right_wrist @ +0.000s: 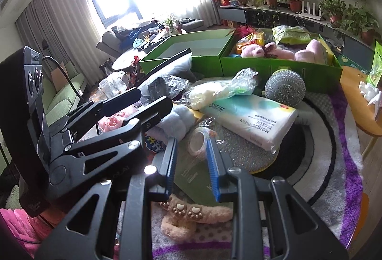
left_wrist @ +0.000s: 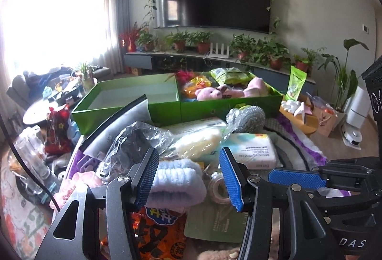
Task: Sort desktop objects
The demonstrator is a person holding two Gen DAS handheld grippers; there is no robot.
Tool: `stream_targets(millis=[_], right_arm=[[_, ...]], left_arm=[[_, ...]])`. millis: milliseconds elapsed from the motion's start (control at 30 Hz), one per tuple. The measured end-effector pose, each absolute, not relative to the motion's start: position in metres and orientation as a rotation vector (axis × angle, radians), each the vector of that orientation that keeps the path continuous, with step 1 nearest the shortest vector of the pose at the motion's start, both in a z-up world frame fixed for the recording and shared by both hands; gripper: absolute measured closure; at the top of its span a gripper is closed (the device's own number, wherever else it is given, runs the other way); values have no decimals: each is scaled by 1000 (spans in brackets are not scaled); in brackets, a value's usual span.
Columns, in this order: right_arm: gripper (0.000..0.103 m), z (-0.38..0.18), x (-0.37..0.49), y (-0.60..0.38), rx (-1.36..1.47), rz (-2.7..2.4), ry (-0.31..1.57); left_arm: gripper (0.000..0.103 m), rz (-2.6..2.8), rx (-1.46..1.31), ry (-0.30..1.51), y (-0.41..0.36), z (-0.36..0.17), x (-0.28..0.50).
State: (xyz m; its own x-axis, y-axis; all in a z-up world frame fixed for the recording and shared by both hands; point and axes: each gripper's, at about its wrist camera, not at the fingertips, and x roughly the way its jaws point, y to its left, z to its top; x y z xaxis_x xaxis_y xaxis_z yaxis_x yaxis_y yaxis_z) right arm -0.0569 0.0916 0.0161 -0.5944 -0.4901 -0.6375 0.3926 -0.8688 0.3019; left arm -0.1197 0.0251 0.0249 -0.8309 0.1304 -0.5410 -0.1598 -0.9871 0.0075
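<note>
Left gripper (left_wrist: 188,178) hangs part open, empty, framing the pale blue fleece band (left_wrist: 177,178), likely the next pick. Right gripper (right_wrist: 192,169) narrow, empty, above the green packet (right_wrist: 193,178). Green boxes (left_wrist: 229,104) sit far, right one already holding plush toys (left_wrist: 210,92).

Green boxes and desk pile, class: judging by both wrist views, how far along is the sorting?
Done: the right green box already holds a pink plush bear and snack packets; the left green box looks empty. In hand: nothing; both tongs, left and right, hang open over the pile. Left: tissue pack, steel scrubber, blue headband, tape roll.
</note>
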Motion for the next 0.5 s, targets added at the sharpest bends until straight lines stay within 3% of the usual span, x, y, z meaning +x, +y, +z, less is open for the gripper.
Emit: stream_targets(millis=[133,200,500], right_arm=[[73,8,-61,92,1038,-2425,-191],[57,6,-63,94,1039,-2435,-202],[56,-13,-82,97,1110,-2430,-266]], left_arm=[[49,2870,-860,71,21,19,-122],[49,2874,-860,69,19,19,-122],[49,2878,-866,84,16,16,-124]])
